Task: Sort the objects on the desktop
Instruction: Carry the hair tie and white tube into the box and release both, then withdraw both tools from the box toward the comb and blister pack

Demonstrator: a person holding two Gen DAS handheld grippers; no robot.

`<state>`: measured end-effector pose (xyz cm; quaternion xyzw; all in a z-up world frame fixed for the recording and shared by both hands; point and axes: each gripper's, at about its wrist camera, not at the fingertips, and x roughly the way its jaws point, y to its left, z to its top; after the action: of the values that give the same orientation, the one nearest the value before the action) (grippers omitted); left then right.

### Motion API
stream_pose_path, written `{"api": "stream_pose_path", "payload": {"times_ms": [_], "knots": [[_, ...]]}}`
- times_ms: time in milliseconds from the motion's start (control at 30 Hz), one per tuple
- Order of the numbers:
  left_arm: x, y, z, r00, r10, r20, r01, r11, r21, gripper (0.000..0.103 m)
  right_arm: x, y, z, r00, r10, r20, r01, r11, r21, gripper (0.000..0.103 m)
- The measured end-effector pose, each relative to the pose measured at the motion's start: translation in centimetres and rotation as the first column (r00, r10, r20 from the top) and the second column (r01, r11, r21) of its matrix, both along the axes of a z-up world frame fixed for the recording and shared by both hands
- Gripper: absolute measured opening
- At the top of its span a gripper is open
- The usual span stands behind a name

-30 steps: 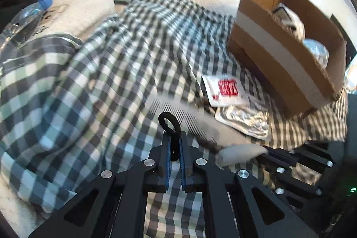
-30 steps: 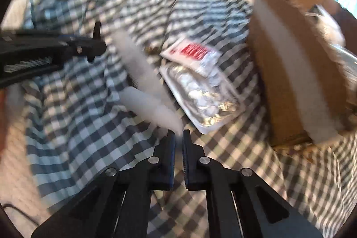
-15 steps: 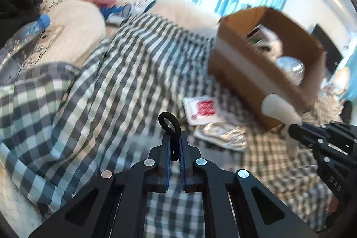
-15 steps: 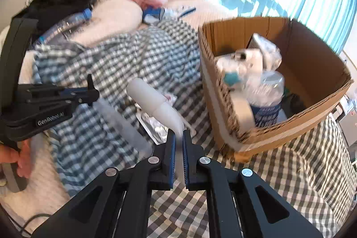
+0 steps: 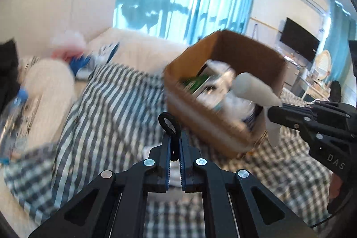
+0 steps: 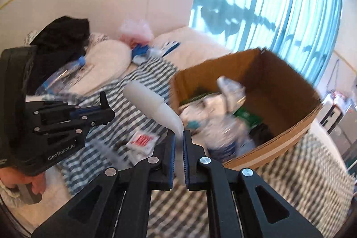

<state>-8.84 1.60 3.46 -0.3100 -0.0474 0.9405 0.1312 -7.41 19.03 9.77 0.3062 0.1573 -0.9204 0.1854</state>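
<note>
White plastic comb [image 6: 154,106], pinched at its narrow end by the right tool [image 6: 178,157], angles up and left from the tips; the cardboard box [image 6: 279,144] lies just ahead-right. Left tool [image 5: 175,155] is pressed on a black loop [image 5: 168,124].

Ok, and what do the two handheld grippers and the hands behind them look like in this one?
Both are matte black with triangular cut-outs, silver screw heads and blue pads lining the jaws. The left gripper reads "GenRobot.AI" in white on its body; the right gripper shows "DAS" in white. Bare fingers wrap the left handle; no sleeve or cable is visible.
</note>
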Motion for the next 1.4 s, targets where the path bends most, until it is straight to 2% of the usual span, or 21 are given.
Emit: {"api": "stream_pose_path", "payload": {"times_ms": [100,200,333,567,700,767,800,833,867,900,967,1100,1200,1300,1400], "knots": [[-1.6,2.0,2.0,0.999,-0.035,-0.032,0.036,0.999,0.011,0.007,-1.7,1.6,1.5,0.999,-0.035,-0.027,0.035,0.999,-0.004,0.006],[-3.5,4.1,3.7,0.997,-0.05,-0.066,0.049,0.999,-0.014,0.007,-3.6,3.2,2.6,0.996,-0.071,-0.053,0.071,0.997,0.001,0.006],[-6.0,6.8,4.9,0.993,-0.075,-0.092,0.072,0.997,-0.035,0.007,-6.7,5.4,2.8,0.992,-0.116,-0.058,0.116,0.993,0.009,0.007],[-11.2,11.7,4.0,0.992,-0.107,-0.069,0.103,0.993,-0.057,0.007,-12.3,9.1,1.8,0.986,-0.168,-0.02,0.166,0.983,-0.082,0.008],[-13.3,13.6,3.2,0.989,-0.134,-0.064,0.13,0.99,-0.063,0.008,-13.9,10.5,2.0,0.984,-0.179,-0.01,0.175,0.971,-0.16,0.018],[-14.1,14.0,2.7,0.987,-0.152,-0.045,0.149,0.987,-0.056,0.018,-14.2,10.9,2.1,0.977,-0.213,-0.008,0.209,0.967,-0.148,0.033],[-14.5,14.2,2.5,0.989,-0.142,-0.032,0.14,0.988,-0.064,0.043,-14.2,11.0,2.3,0.977,-0.213,-0.017,0.208,0.966,-0.151,0.037],[-14.8,14.2,2.3,0.992,-0.129,-0.019,0.127,0.989,-0.074,0.078,-13.9,11.2,2.5,0.978,-0.208,-0.029,0.2,0.966,-0.163,0.048],[-14.9,14.1,2.3,0.993,-0.115,-0.013,0.114,0.99,-0.079,0.091,-13.7,11.3,2.8,0.978,-0.207,-0.036,0.198,0.965,-0.171,0.06],[-14.8,13.9,2.3,0.994,-0.105,-0.021,0.103,0.992,-0.074,0.101,-13.4,11.3,3.1,0.975,-0.216,-0.047,0.205,0.963,-0.176,0.062],[-14.3,13.3,2.8,0.995,-0.095,-0.043,0.092,0.993,-0.07,0.101,-12.6,11.3,3.9,0.972,-0.225,-0.064,0.209,0.959,-0.192,0.062],[-13.0,11.8,4.6,0.997,-0.075,-0.034,0.071,0.994,-0.085,0.101,-10.6,10.6,5.3,0.976,-0.211,-0.063,0.19,0.953,-0.236,0.062],[-11.1,10.0,6.4,0.997,-0.06,-0.053,0.053,0.991,-0.122,0.103,-8.5,9.4,6.2,0.981,-0.182,-0.063,0.162,0.956,-0.244,0.062],[-8.5,7.5,7.9,0.997,-0.029,-0.076,0.016,0.985,-0.17,0.103,-6.1,8.2,6.5,0.988,-0.151,-0.038,0.135,0.952,-0.275,0.062],[-6.7,4.7,8.3,0.999,0.005,-0.046,-0.013,0.982,-0.187,0.103,-3.4,7.2,5.6,0.993,-0.116,0.014,0.114,0.935,-0.335,0.066]]}}
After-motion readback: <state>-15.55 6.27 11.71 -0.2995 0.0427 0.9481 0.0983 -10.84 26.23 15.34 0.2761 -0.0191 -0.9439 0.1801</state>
